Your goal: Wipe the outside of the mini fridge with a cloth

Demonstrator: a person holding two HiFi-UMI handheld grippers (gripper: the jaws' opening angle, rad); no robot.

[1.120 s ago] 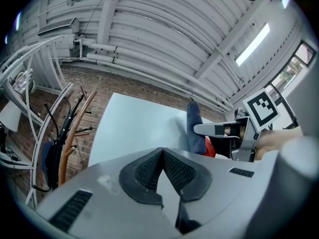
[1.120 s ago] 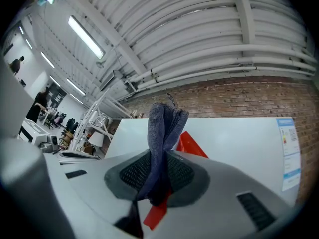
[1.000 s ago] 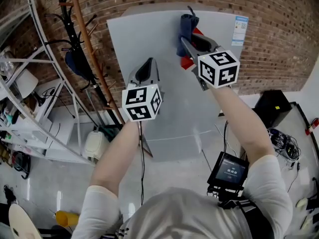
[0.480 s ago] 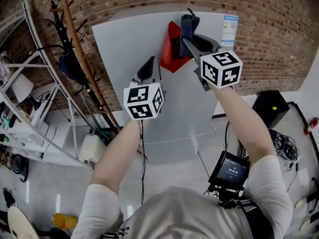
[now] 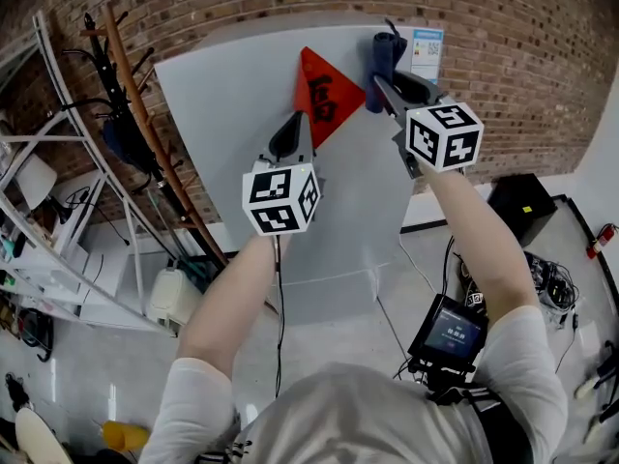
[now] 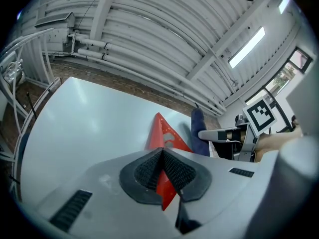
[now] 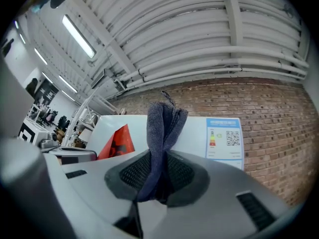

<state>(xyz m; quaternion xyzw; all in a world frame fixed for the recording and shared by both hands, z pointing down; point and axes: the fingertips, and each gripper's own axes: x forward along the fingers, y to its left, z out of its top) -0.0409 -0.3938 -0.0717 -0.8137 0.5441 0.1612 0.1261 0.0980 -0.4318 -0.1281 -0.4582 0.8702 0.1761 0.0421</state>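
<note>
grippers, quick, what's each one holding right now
Left gripper: closed, pads together, holding nothing.
Right gripper: closed on the dark blue cloth.

The mini fridge [image 5: 222,104] looks smooth and matt, the cloth [image 7: 160,128] nappy (the brick wall [image 5: 542,56] rough).

Navy cloth [image 7: 162,128], white mini fridge [image 5: 232,95], red sticker [image 5: 324,95], brown brick wall [image 5: 522,66].
</note>
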